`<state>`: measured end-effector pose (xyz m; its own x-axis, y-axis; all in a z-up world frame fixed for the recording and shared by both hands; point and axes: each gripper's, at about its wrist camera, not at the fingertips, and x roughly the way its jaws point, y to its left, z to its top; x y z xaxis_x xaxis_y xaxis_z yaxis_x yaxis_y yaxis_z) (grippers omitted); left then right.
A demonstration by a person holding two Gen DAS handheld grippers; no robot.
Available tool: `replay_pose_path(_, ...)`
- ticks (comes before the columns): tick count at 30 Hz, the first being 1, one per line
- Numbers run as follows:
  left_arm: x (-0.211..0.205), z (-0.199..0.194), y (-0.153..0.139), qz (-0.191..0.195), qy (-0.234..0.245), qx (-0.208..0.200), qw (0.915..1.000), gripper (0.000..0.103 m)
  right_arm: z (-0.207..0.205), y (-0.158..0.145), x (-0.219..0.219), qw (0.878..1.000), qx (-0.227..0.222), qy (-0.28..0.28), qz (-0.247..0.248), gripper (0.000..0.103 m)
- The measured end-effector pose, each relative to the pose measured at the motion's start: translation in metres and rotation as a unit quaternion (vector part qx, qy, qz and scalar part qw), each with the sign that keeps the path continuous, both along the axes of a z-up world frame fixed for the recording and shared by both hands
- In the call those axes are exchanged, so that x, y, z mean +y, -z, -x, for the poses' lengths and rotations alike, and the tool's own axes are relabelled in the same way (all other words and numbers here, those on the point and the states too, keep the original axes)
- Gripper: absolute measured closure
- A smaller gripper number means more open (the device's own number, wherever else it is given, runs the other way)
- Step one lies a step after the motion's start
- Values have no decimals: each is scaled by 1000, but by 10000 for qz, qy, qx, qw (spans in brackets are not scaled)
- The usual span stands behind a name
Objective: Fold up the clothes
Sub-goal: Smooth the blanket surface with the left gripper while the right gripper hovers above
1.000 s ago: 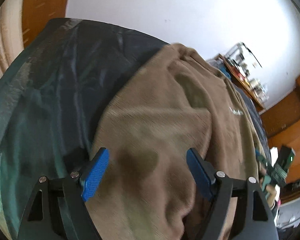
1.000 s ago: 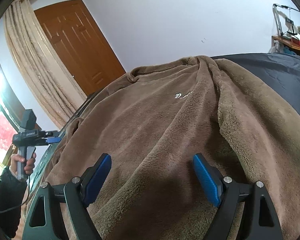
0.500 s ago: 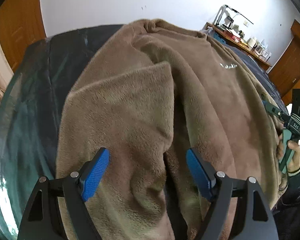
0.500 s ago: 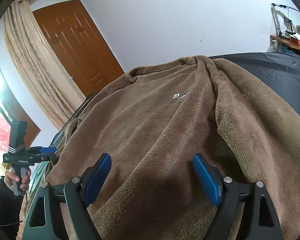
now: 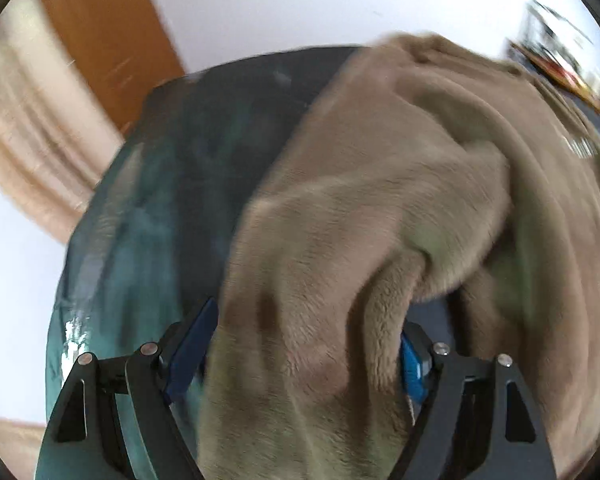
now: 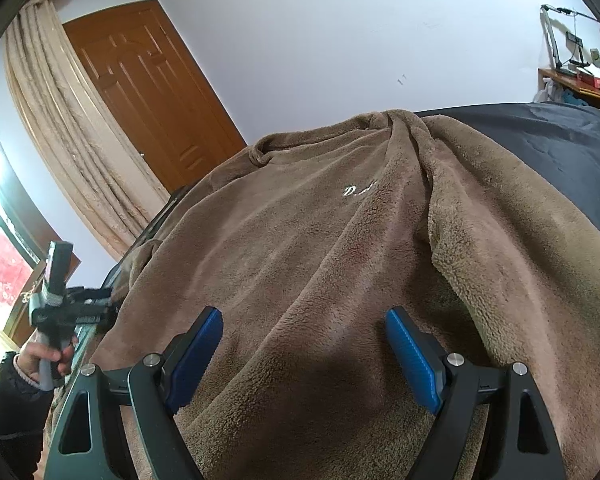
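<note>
A brown fleece sweater (image 6: 300, 240) lies spread on a dark bed cover (image 6: 560, 140), collar (image 6: 268, 152) at the far end and a small white logo (image 6: 356, 191) on the chest. My right gripper (image 6: 304, 314) hovers open just over the lower chest, with nothing between its blue pads. In the blurred left wrist view, my left gripper (image 5: 308, 320) stands open at the sweater's (image 5: 340, 240) left side. A folded sleeve bulges up between its jaws and hides part of both pads. A hand (image 6: 44, 356) in a dark sleeve holds that gripper at the sweater's left edge.
The teal-dark cover (image 5: 160, 200) is bare left of the sweater. Behind the bed are a brown door (image 6: 152, 92), a beige curtain (image 6: 60, 120) and a white wall. A cluttered wooden shelf (image 6: 580, 84) stands at the far right.
The left gripper has swung and tipped down onto the sleeve, whose fabric now fills the gap between its jaws. The right gripper and the sweater's body have stayed still.
</note>
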<state>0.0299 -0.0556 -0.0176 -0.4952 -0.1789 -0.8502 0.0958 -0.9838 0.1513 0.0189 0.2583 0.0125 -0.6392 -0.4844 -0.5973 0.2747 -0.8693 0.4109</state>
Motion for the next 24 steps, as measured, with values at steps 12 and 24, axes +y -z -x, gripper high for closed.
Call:
replay_pose_path(12,-103,62,-62,17,-1513,951,9839,20,6,6,3,9997,-176,4,156,18)
replay_pose_path(24,-114,101,-37,401,-1718,582,9826,16,11,13,4,9991,-370,-6,229,18)
